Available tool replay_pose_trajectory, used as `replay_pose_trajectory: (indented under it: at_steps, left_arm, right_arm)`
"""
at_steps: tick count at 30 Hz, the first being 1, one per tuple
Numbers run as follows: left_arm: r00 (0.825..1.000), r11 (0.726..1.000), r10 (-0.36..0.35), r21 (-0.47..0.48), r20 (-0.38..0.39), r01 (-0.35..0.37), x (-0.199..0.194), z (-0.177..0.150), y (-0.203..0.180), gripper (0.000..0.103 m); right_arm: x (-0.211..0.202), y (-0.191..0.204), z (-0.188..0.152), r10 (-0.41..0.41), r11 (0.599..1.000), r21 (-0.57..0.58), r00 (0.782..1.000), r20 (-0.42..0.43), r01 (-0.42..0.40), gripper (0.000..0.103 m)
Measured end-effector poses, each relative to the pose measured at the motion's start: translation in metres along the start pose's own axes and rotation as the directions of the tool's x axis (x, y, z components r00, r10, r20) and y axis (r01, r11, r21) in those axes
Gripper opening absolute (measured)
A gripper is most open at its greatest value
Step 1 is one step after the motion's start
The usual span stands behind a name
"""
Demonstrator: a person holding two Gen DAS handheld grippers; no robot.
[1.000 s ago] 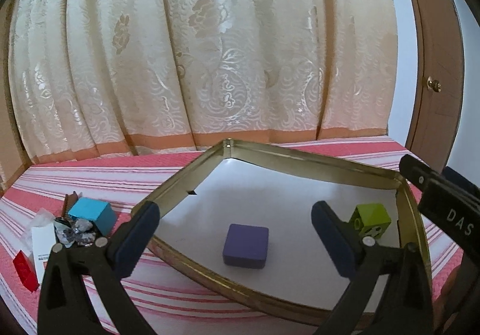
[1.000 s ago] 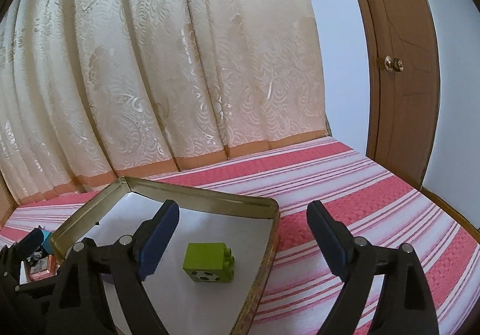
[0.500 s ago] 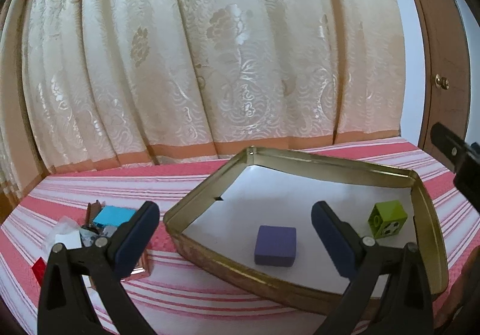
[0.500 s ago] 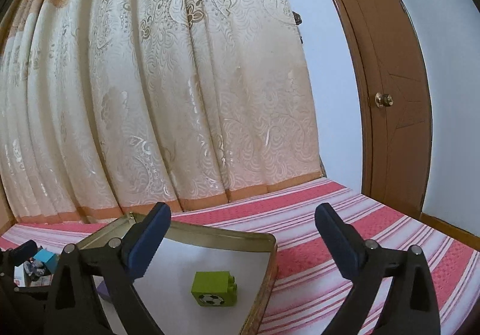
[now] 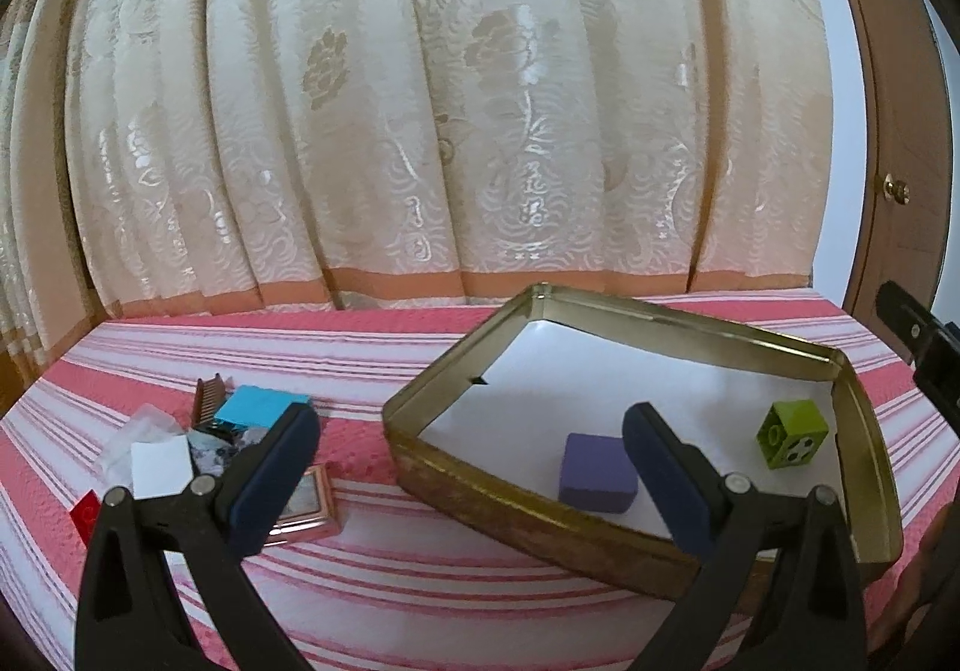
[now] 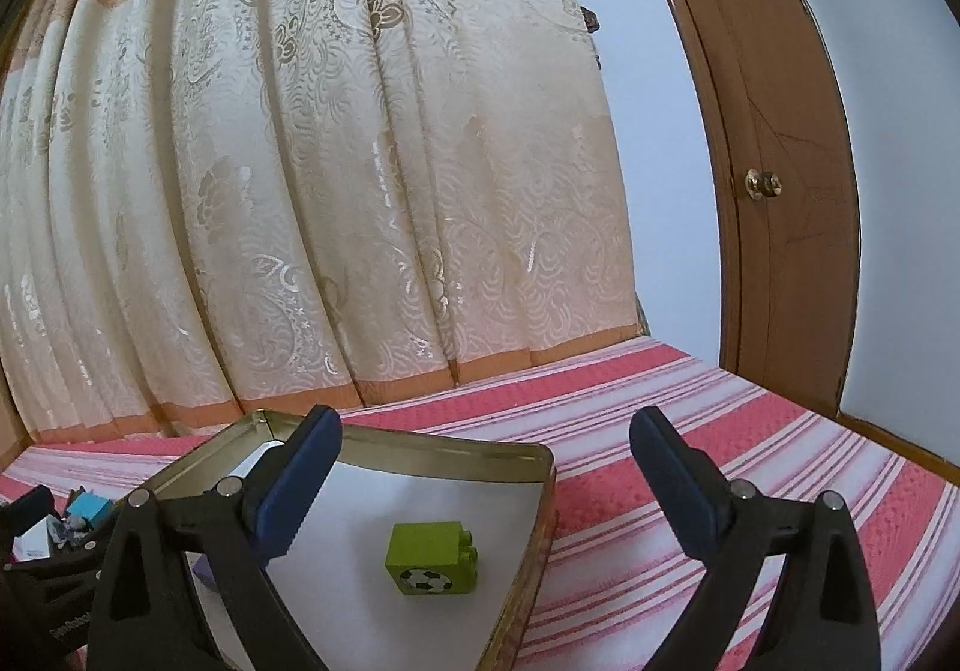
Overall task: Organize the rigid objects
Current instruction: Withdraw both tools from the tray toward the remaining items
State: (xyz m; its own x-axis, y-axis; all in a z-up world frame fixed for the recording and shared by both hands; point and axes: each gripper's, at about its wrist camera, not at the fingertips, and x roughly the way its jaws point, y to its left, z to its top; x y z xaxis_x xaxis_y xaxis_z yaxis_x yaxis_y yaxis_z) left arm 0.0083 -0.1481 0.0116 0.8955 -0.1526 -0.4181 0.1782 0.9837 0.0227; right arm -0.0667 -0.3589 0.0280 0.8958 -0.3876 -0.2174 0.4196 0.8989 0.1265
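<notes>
Gold-rimmed shallow tin [image 5: 864,467] lying open on pink-and-white striped cloth [image 5: 420,569], white liner inside. In tin: purple block [image 5: 597,482] near the front wall, left of centre; green toy brick [image 5: 793,434] with soccer-ball print toward the right wall, well apart from purple block. Both flat on the liner, neither touching a wall as far as visible. Same tin in right wrist view [image 6: 540,521], green brick [image 6: 431,560] studs facing right, purple block mostly hidden behind the left finger. Left of tin, outside on cloth: loose pile with cyan block [image 5: 255,408], small brown comb-like piece [image 5: 210,401], white card [image 5: 162,468], crumpled clear wrapper [image 5: 135,431], red piece [image 5: 84,512] at the near-left edge, small pink-framed square item [image 5: 306,503] nearest the tin but apart from it. Left gripper [image 5: 474,482] spread wide, nothing between fingers, hovering over cloth and tin's near-left corner. Right gripper [image 6: 486,485] spread wide, empty, above tin's right side with green brick below and between the fingers, not touched. Cream patterned curtain [image 5: 450,131] at far side, wooden door [image 6: 774,161] with brass knob at right.
</notes>
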Motion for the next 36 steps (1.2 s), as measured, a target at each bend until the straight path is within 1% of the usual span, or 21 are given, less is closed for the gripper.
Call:
replay_pose_trajectory:
  at_steps: [3,11,18,24,30,36]
  left_arm:
    - [1.000,1.000,0.003,-0.006,-0.001,-0.003,-0.002,-0.001,0.006,0.102]
    - [1.000,1.000,0.004,-0.012,-0.005,-0.004,-0.006,-0.004,0.018,0.103]
    - [1.000,1.000,0.013,-0.014,-0.003,-0.013,-0.013,-0.009,0.038,0.102]
    - [1.000,1.000,0.022,-0.020,-0.005,-0.022,-0.017,-0.011,0.053,0.102]
    - [0.999,0.999,0.042,-0.034,-0.009,-0.043,-0.021,-0.014,0.072,0.103]
    - [0.998,0.997,0.063,-0.053,-0.018,-0.064,-0.024,-0.016,0.095,0.102]
  right_arm:
    - [-0.003,0.005,-0.002,0.005,1.000,-0.003,1.000,0.002,-0.005,0.098]
    - [-0.015,0.026,-0.006,0.052,0.998,-0.028,0.999,0.003,-0.052,0.098]
    - [-0.025,0.044,-0.011,0.079,0.995,-0.053,0.997,0.007,-0.079,0.098]
    - [-0.029,0.052,-0.015,0.100,0.995,-0.018,0.995,-0.021,-0.101,0.098]
    - [-0.032,0.067,-0.019,0.119,0.993,-0.018,0.992,-0.035,-0.120,0.098]
    - [-0.037,0.090,-0.026,0.163,0.986,-0.023,0.985,-0.057,-0.164,0.098]
